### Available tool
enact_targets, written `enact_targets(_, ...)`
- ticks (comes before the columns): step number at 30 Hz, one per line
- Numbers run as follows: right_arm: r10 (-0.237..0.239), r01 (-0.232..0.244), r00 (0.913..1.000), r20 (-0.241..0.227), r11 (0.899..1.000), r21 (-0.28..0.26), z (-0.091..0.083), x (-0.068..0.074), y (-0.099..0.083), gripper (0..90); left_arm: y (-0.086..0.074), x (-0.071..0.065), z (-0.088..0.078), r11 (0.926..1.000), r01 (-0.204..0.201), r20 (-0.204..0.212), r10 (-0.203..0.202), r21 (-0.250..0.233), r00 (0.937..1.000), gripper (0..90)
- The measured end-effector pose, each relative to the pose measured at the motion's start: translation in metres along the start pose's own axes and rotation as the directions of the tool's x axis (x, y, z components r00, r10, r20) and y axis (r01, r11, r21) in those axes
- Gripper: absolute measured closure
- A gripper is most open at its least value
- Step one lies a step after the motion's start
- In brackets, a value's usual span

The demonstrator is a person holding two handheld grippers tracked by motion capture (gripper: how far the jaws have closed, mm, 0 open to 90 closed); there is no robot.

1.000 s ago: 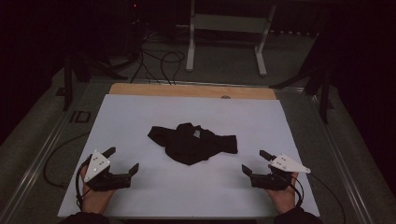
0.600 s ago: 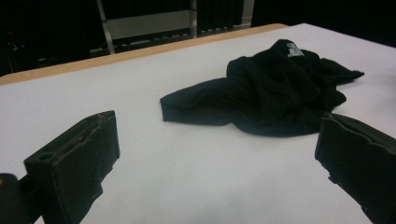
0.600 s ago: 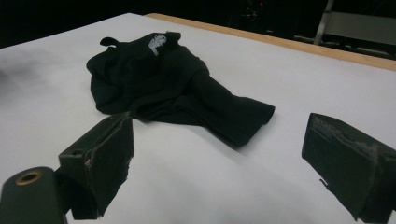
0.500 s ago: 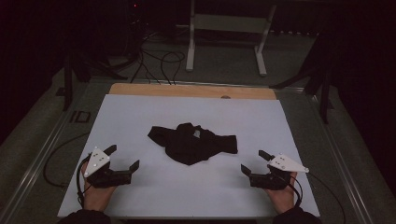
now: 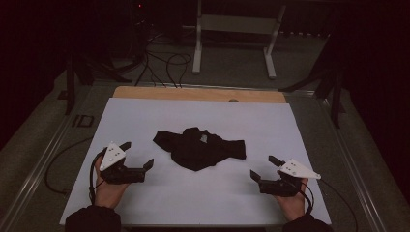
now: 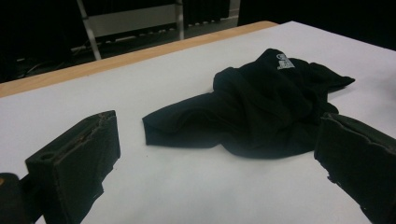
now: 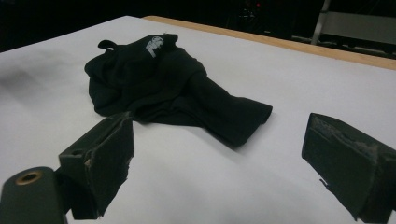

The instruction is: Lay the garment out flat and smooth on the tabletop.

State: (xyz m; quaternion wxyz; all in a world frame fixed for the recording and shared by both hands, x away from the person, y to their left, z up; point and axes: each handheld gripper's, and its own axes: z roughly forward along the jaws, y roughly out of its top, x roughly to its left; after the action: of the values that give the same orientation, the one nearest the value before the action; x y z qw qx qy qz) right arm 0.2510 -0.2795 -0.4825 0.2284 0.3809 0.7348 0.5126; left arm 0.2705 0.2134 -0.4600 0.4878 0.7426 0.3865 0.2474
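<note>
Black crumpled garment point(image 5: 199, 148) is lying mid-surface point(image 5: 309, 145), long axis running left-right, between both grippers; left gripper point(image 5: 137, 155) and right gripper point(image 5: 263, 166) are waiting wide-jawed, empty, about equally near.

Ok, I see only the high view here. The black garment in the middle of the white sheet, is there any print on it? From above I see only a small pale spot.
Observer: Yes. In the left gripper view the black garment carries a small white printed label near its top fold; the letters are too small to read.
Operator: And are the jaws of the left gripper open?
Observer: Open. Its two black jaws stand wide apart, with the garment lying on the sheet beyond them, not touched.
Operator: The right gripper the same?
Observer: The same. In the right gripper view the jaws are wide apart, and one flat end of the garment points toward them, with bare white sheet between.
</note>
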Motion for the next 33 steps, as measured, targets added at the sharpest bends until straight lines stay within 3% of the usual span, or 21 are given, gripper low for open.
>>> enact_targets(14, -0.003, 0.003, 1.0, 0.001, 1.0, 0.003, 0.001, 0.0, 0.0, 9.6, 0.012, 0.003, 0.017, 0.9995, -0.016, 0.037, 0.015, 0.029, 0.9992, 1.0)
enact_targets(33, -0.001, 0.001, 1.0, 0.0, 1.0, 0.007, 0.001, 0.0, -0.001, 9.6, 0.035, 0.011, 0.041, 0.9997, -0.002, 0.059, 0.001, 0.026, 0.9983, 1.0)
